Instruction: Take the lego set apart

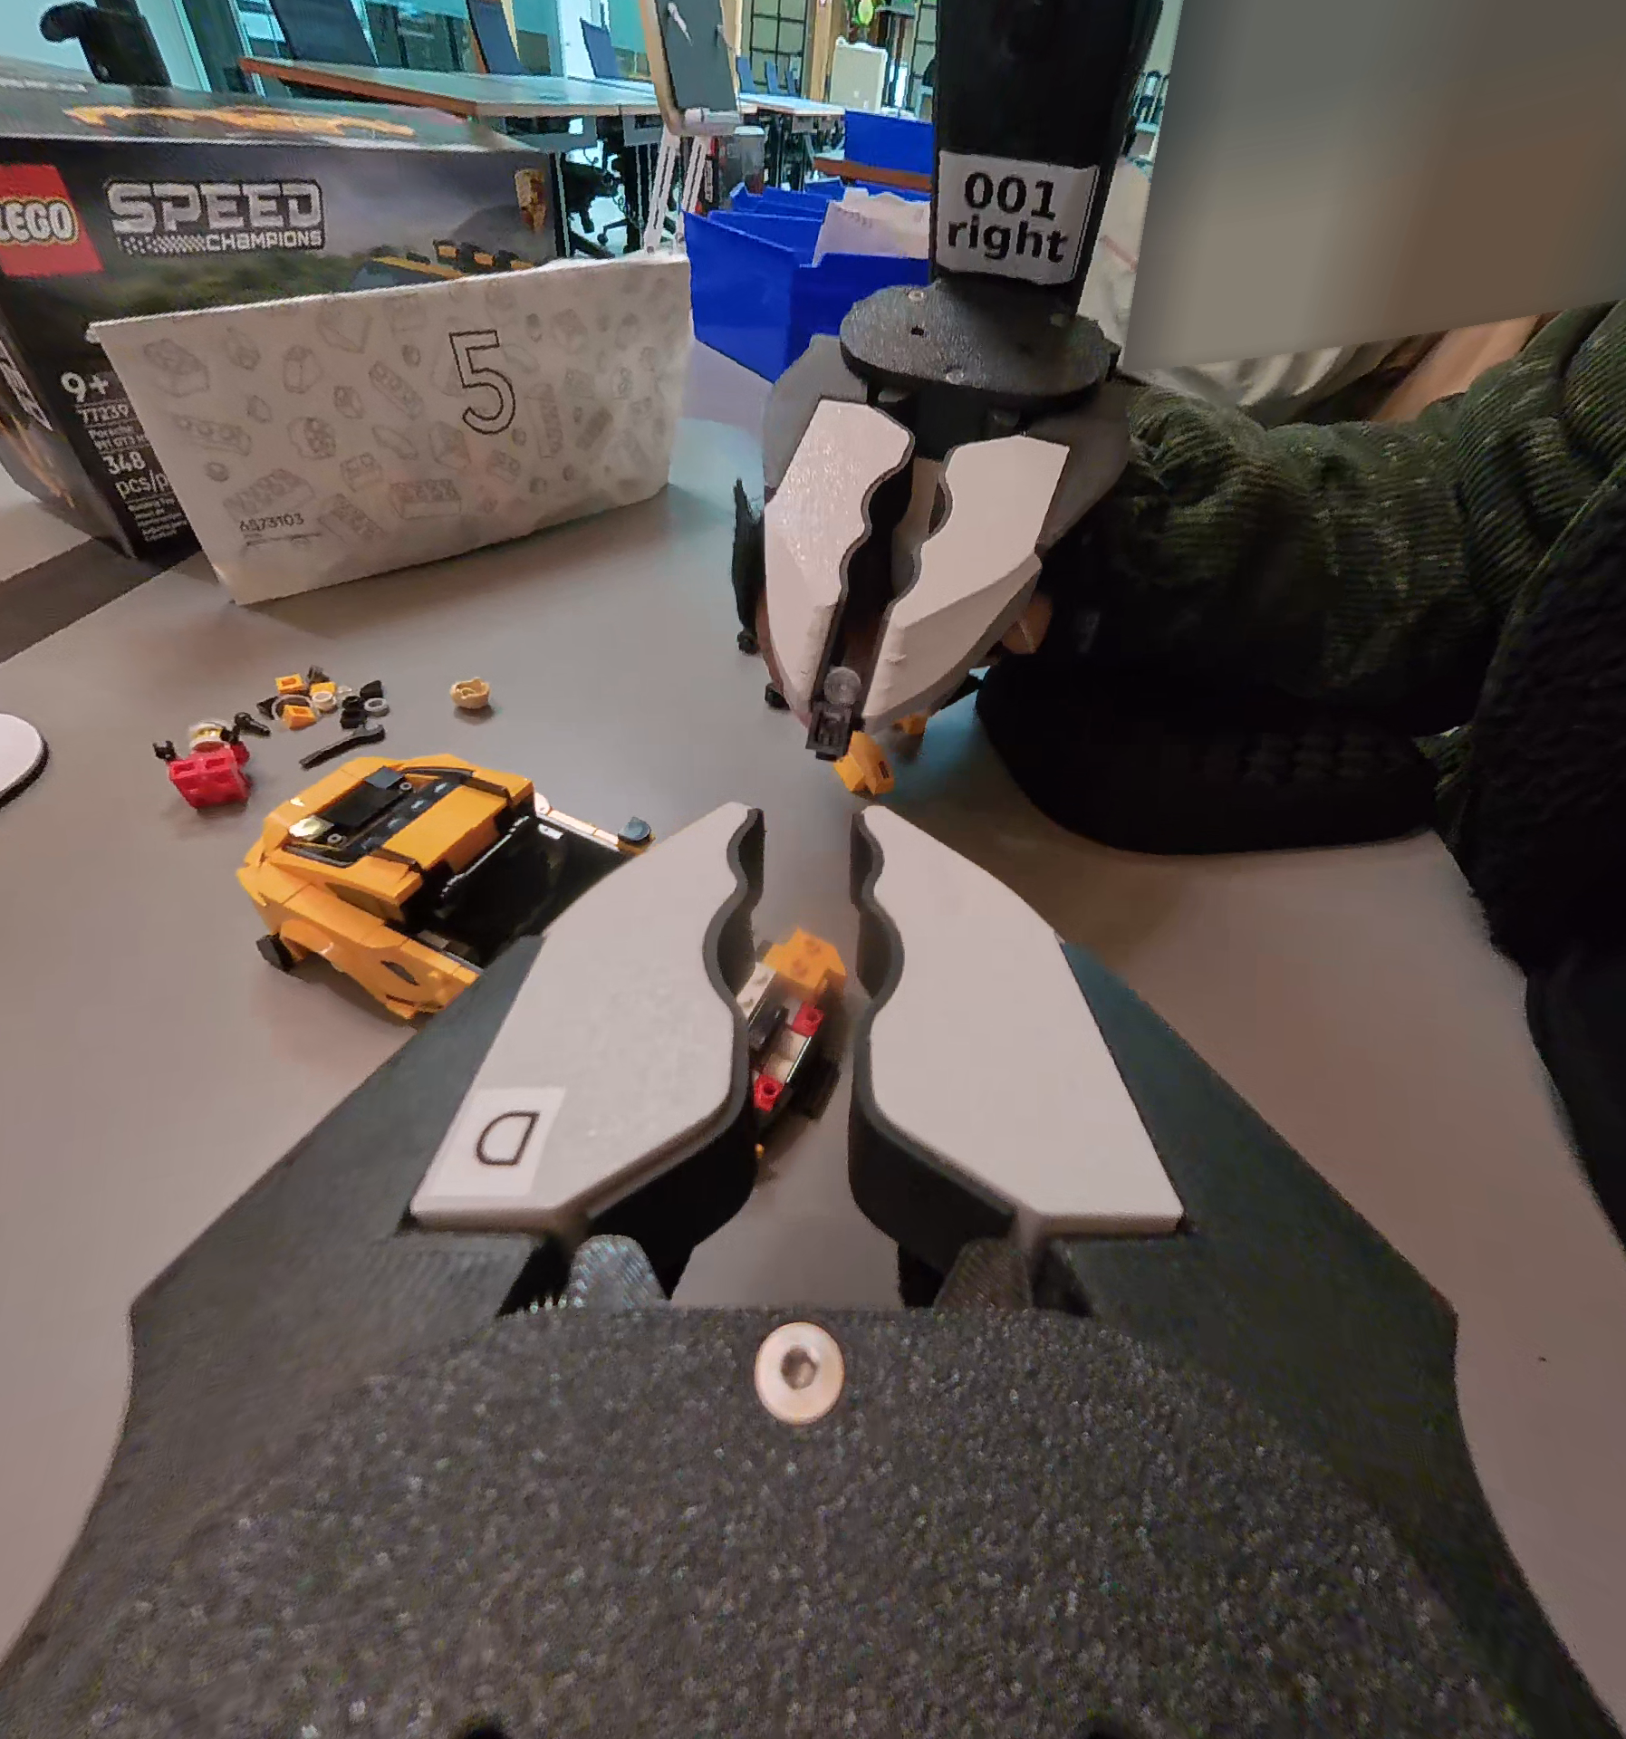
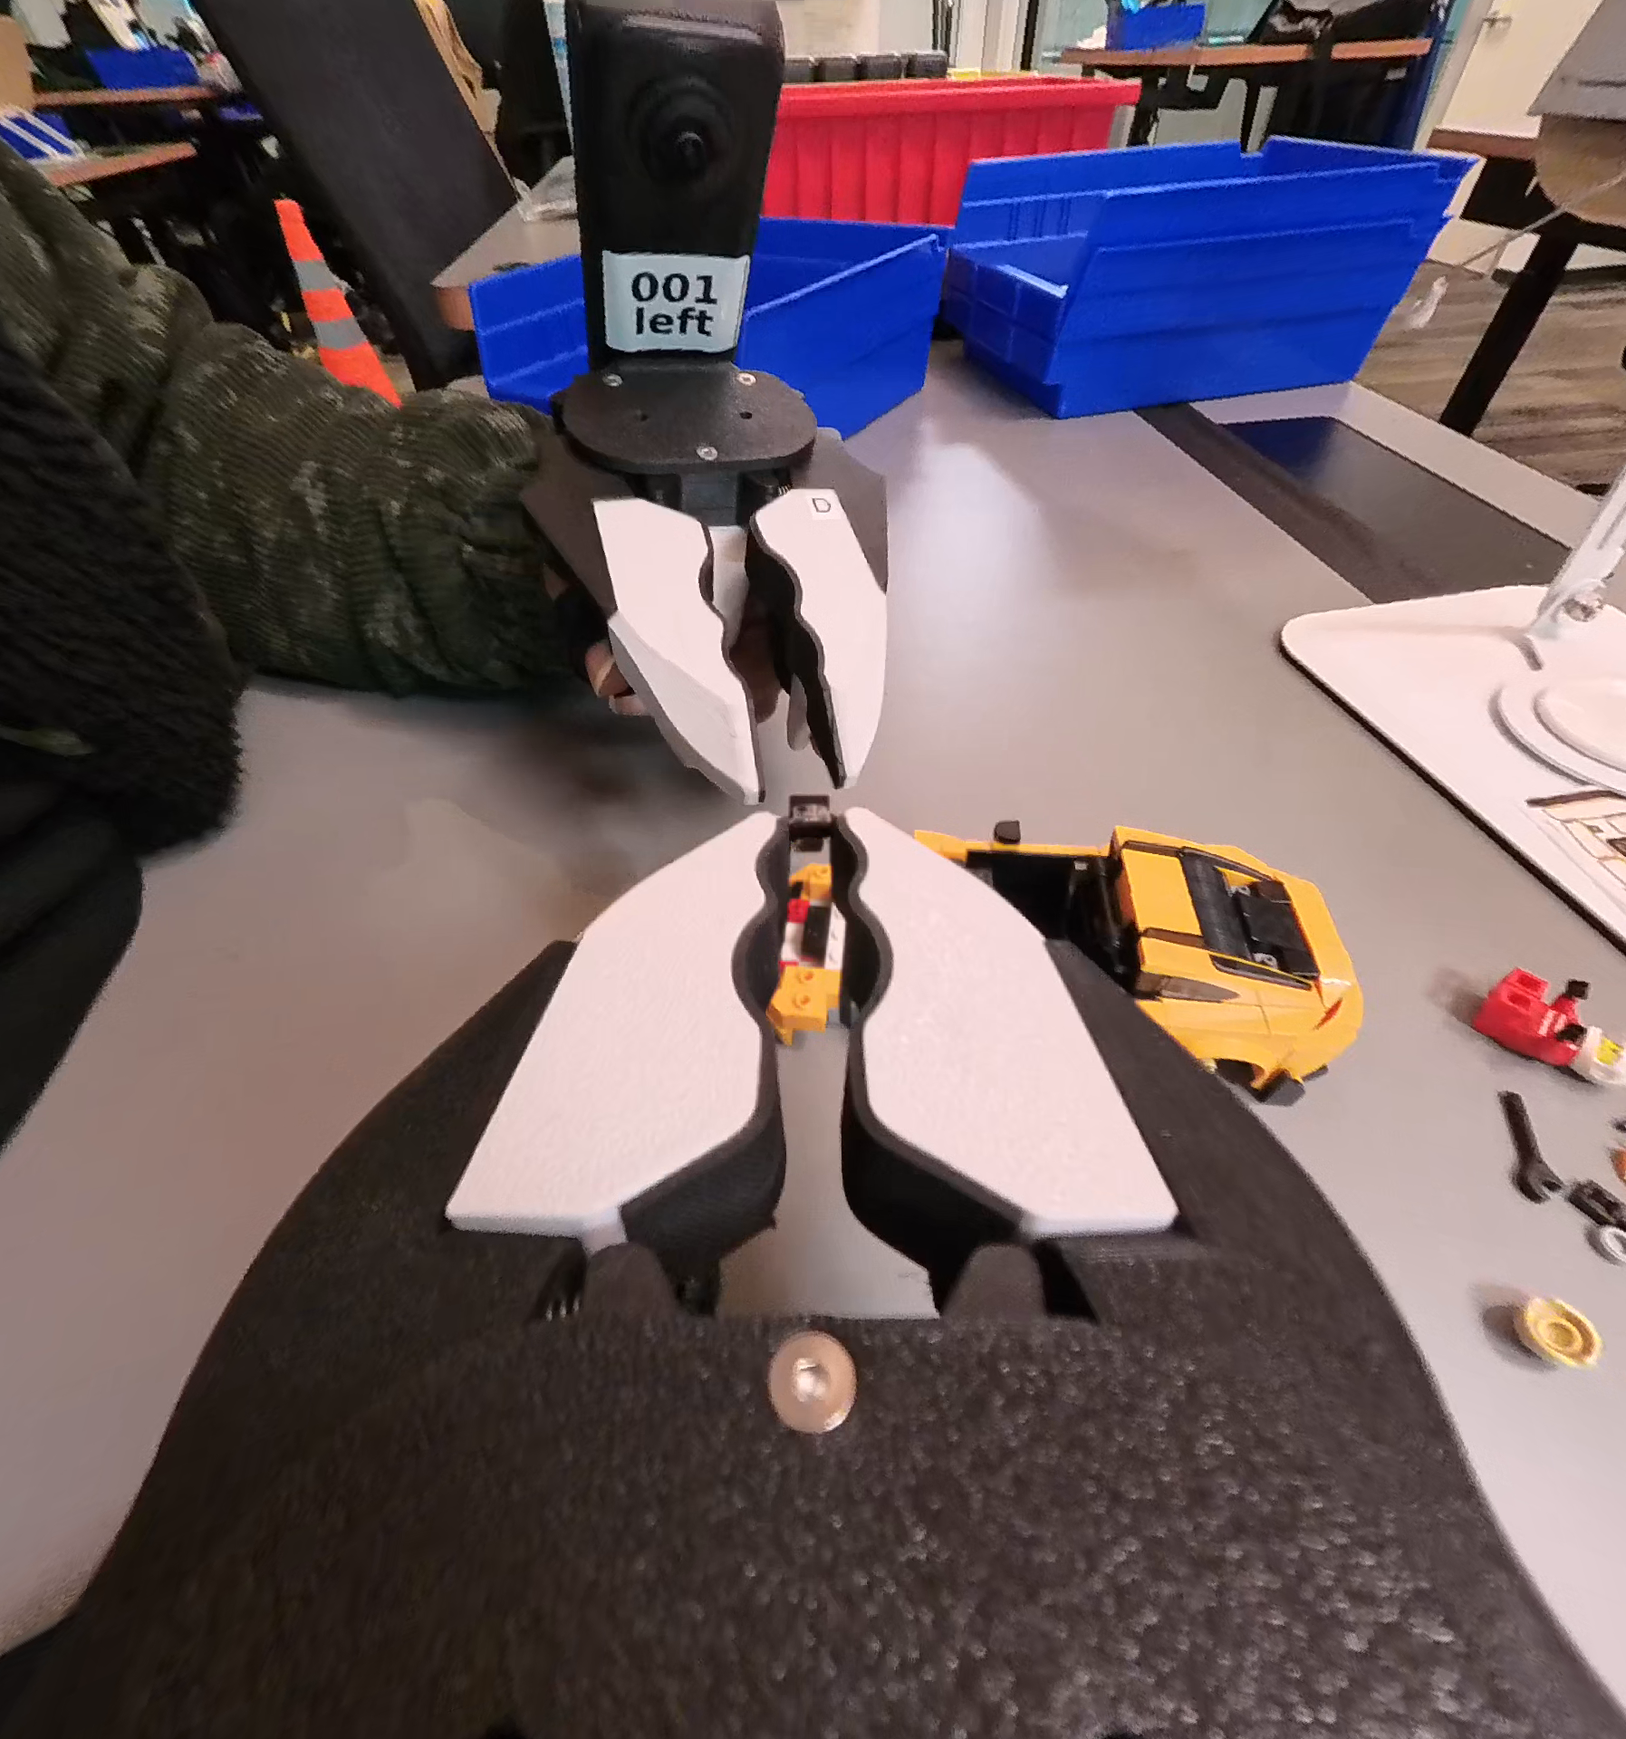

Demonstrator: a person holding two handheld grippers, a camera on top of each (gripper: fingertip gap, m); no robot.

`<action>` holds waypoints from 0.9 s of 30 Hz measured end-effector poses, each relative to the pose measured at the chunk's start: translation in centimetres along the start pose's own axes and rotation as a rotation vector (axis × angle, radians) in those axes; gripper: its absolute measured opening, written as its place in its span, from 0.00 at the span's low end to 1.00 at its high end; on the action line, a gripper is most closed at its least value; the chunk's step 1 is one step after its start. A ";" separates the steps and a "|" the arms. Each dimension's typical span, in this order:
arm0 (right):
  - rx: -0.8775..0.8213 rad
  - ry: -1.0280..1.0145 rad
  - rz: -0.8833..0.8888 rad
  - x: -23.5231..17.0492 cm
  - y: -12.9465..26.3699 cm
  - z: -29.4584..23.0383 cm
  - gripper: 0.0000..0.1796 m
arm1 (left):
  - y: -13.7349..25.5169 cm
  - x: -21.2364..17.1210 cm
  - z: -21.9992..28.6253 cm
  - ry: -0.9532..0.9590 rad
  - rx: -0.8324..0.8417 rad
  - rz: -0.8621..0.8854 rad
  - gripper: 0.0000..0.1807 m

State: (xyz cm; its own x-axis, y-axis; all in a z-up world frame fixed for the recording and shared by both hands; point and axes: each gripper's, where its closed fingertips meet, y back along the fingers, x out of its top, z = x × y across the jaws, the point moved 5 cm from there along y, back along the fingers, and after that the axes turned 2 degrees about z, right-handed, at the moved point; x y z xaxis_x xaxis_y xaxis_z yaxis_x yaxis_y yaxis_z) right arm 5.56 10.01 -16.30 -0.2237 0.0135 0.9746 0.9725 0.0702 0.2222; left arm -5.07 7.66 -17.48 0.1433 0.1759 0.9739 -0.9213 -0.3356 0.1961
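Note:
A yellow lego car with part of its body removed lies on the grey table; it also shows in the right wrist view. A small orange, black, white and red sub-assembly lies on the table below both grippers and shows between my right fingers. My right gripper is shut on a small black piece at its tips, raised above the table. My left gripper is open and empty, tip to tip with the right one.
Loose small pieces, a red piece and a tan round piece lie left of the car. The lego box and white bag stand behind. Blue bins and a white lamp base stand farther off. The grippers are tip to tip, or close to it.

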 end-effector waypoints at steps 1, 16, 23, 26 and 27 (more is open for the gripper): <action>0.006 -0.007 0.012 0.1 0.0 -0.1 0.04 | 0.0 0.1 0.0 0.001 -0.002 0.007 0.09; 0.159 -0.149 0.214 1.9 0.9 -0.7 0.04 | -0.1 2.6 2.0 0.049 -0.079 0.163 0.08; 0.195 -0.163 0.202 1.7 0.4 -1.1 0.04 | -0.7 2.6 2.1 0.109 -0.104 0.165 0.08; 0.194 -0.159 0.203 1.6 0.2 -1.1 0.04 | -0.7 2.7 2.1 0.113 -0.106 0.162 0.04; 0.194 -0.160 0.197 1.5 0.2 -1.1 0.04 | -0.6 2.7 2.1 0.122 -0.108 0.161 0.04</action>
State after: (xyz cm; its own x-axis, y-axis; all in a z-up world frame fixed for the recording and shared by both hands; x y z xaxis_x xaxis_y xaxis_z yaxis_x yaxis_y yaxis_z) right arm 5.48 8.92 -14.78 -0.0543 0.2011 0.9781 0.9710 0.2389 0.0047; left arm -3.40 6.44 -14.71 -0.0477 0.2410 0.9694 -0.9629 -0.2690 0.0194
